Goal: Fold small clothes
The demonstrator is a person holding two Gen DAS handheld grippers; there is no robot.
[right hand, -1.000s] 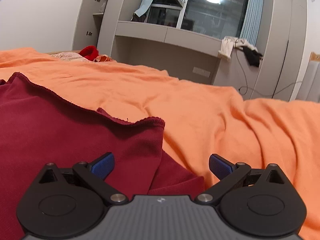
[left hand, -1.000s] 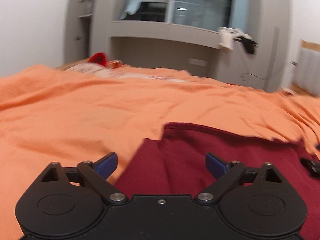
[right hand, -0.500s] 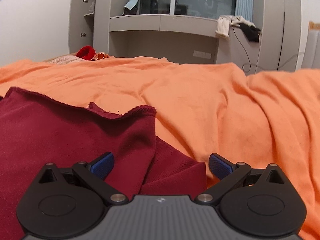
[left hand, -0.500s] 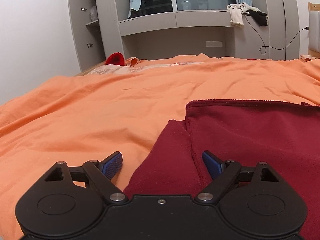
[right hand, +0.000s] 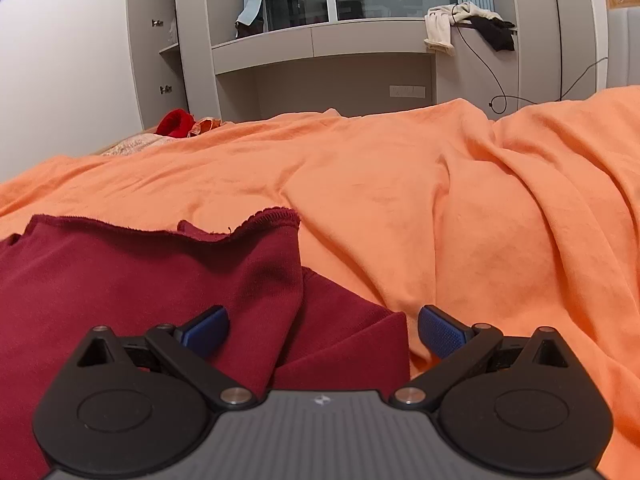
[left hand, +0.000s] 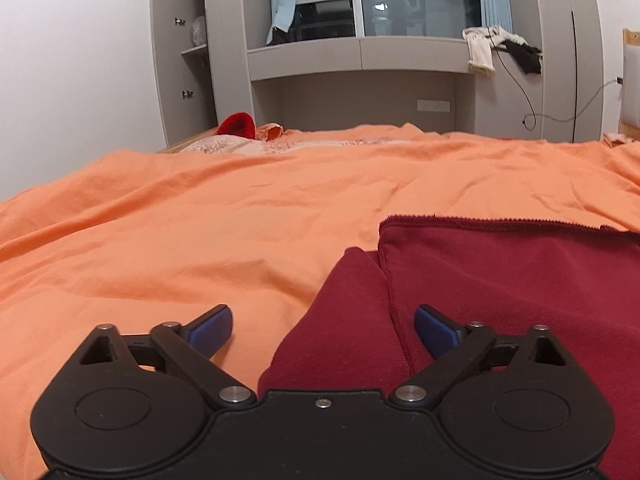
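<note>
Garment [left hand: 520, 280], dark red knit, is lying partly folded on the orange bedsheet [left hand: 200, 220], near side of the bed. Left gripper [left hand: 323, 326] is hovering over its left edge, blue pads spread wide, gripping nothing. Right gripper [right hand: 323, 326] is sitting over its right corner [right hand: 348, 344], jaws likewise apart and empty.

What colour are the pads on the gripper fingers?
Blue pads; the right wrist view shows them best.
</note>
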